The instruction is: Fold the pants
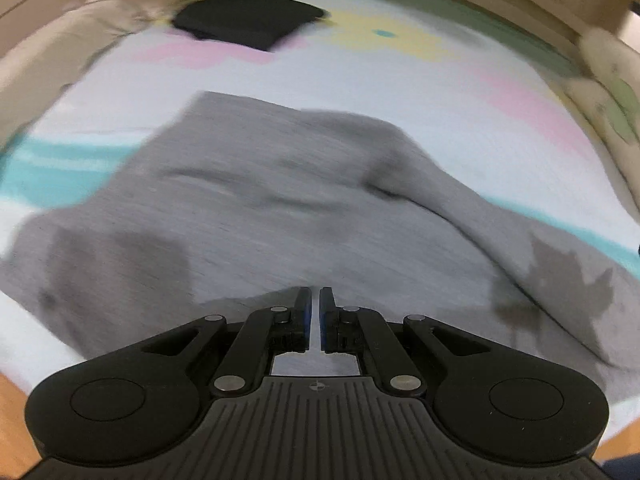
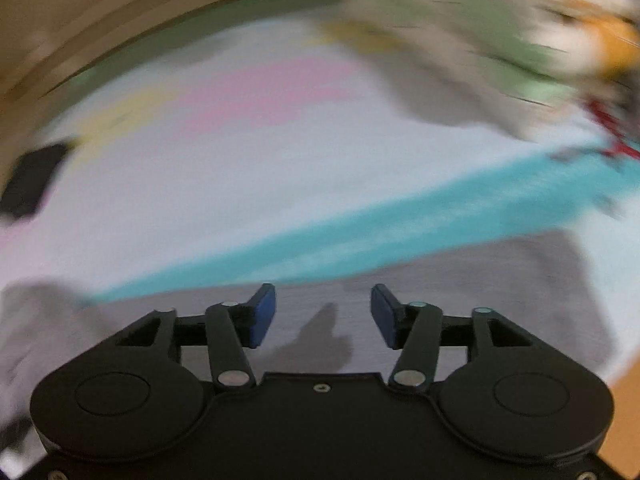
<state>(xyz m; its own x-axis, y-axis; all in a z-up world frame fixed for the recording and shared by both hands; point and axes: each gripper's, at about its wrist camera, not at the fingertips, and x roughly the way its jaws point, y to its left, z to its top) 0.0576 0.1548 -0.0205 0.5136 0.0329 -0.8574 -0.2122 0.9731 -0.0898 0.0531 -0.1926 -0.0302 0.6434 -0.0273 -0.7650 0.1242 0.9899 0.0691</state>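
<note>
Right now your left gripper [image 1: 319, 300] has its jaws pressed together with only a sliver of light between the blue pads [image 1: 306, 316]; whether any cloth is caught there you cannot tell. Just beyond them the grey pants [image 1: 280, 208] lie rumpled on the pastel-patterned sheet [image 1: 460, 92], spreading from 9 to 3 o'clock. Farther off, at 11 o'clock, sits a folded black garment [image 1: 248, 20]. Your right gripper [image 2: 323, 312] has its jaws spread, nothing between them, hanging over grey cloth; a teal stripe [image 2: 360, 224] crosses the sheet beyond, and blurred floral fabric [image 2: 520, 40] lies at 1 o'clock.
</note>
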